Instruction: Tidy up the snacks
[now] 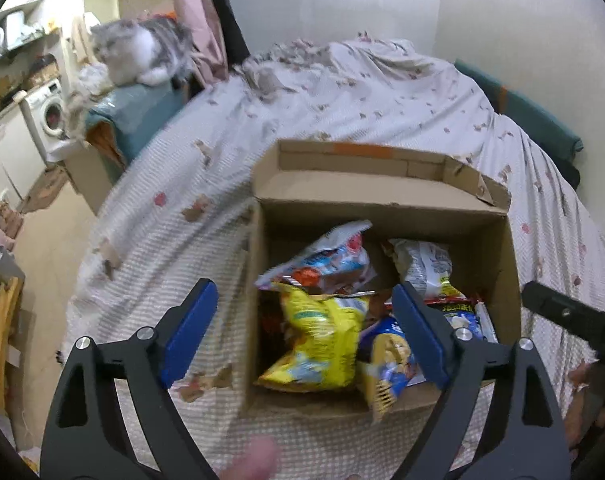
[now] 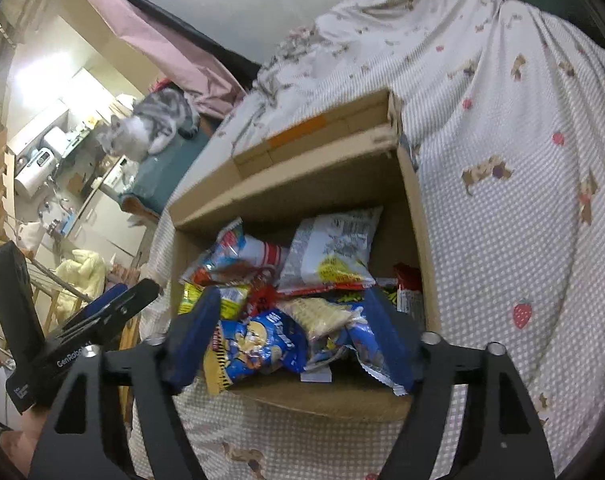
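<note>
An open cardboard box of snack bags sits on the bed; it also shows in the right wrist view. Inside lie a yellow bag, a blue bag, a white-and-red bag and a white bag. My left gripper is open and empty, hovering over the box's near left side. My right gripper is open and empty over the box's near edge, with the blue bag between its fingers' line of sight. A white bag lies further in.
A bed with a patterned quilt carries the box. A grey-and-white cat sits on a teal-covered stand at the bed's left. A washing machine and kitchen clutter stand far left. The other gripper shows at left.
</note>
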A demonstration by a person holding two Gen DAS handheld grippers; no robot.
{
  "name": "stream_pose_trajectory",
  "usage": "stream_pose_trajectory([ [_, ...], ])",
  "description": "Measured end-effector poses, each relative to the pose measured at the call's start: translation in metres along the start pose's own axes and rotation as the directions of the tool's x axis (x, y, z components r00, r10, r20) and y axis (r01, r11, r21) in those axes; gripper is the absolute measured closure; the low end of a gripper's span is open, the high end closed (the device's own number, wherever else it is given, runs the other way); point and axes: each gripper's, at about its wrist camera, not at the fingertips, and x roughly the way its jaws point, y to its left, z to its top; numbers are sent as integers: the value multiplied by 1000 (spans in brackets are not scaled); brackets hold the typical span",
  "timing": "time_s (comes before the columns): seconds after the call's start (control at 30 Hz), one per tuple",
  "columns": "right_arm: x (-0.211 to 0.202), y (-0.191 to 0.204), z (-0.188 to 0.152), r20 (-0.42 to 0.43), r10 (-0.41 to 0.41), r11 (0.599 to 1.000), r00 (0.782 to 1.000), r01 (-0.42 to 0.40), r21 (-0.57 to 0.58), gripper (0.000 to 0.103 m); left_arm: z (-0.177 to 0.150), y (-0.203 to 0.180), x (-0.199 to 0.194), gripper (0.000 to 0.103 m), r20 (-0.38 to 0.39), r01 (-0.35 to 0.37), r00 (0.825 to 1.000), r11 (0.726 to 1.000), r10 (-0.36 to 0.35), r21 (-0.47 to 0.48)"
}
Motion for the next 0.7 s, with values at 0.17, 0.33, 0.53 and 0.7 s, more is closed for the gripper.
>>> stream_pose_trajectory([
  [0.17, -33, 20, -12, 69, -43, 997, 997, 47, -56, 8, -11, 12, -31, 7, 37, -21, 999, 1000, 21, -3],
  [0.33, -54, 38, -37, 87, -151, 980, 985, 160, -117, 0, -35, 25, -56, 0, 47, -12, 999, 1000, 13, -15],
  [0.53, -79, 48, -70, 130, -179, 975, 975, 194, -109, 0, -67, 39, -71, 0, 2, -7, 1000, 999, 7, -43],
  [0.7, -88, 56, -94, 164, -215, 961, 963, 238, -140, 0, -87, 36, -91, 0, 25, -1, 1000, 999, 2, -33],
])
